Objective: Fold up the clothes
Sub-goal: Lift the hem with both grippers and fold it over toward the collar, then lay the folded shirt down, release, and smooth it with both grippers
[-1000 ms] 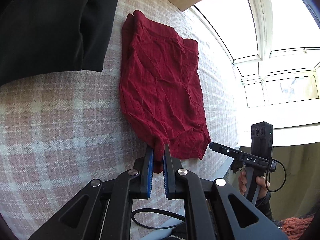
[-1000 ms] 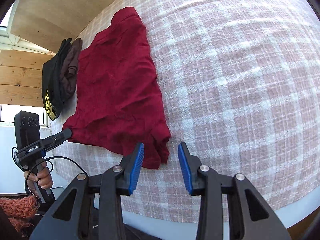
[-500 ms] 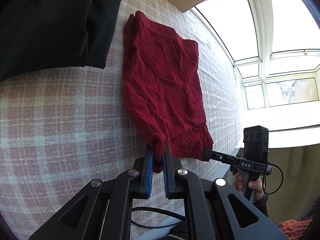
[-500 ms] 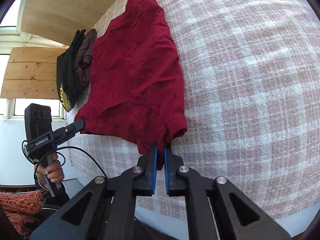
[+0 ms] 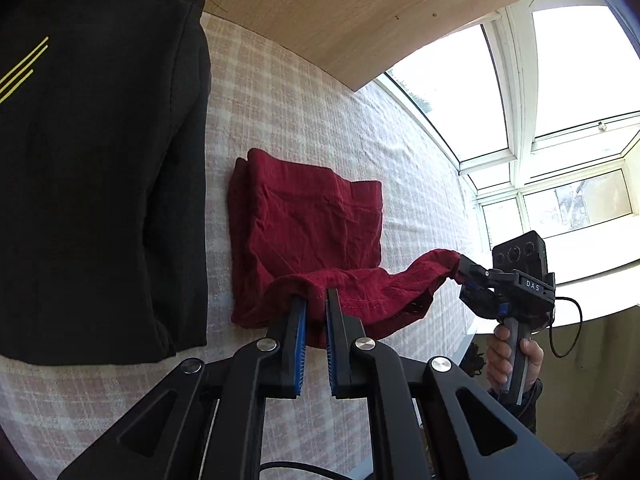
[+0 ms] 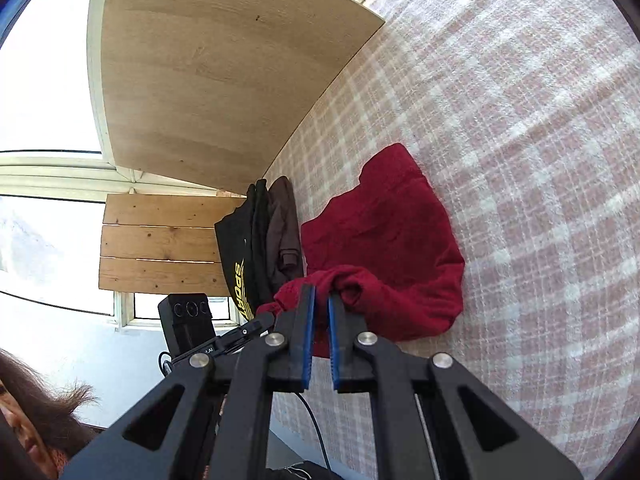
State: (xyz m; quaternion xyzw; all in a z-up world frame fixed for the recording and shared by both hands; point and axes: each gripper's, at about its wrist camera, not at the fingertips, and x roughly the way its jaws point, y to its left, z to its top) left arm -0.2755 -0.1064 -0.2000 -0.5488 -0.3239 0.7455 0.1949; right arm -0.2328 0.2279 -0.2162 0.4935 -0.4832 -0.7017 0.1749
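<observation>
While the left gripper (image 5: 316, 306) and right gripper (image 6: 321, 300) each pinch a near corner of the red garment (image 5: 308, 236), lifted over the checked blanket (image 5: 304, 120), the fold seems underway, so next both corners likely need laying evenly on its far edge.

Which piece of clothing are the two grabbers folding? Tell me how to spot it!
Look at the pink-and-white checked blanket. Beside the black folded clothes lies a dark red garment, with its near edge lifted by the left gripper and the right gripper. It is the only red piece, and the only one being held.
</observation>
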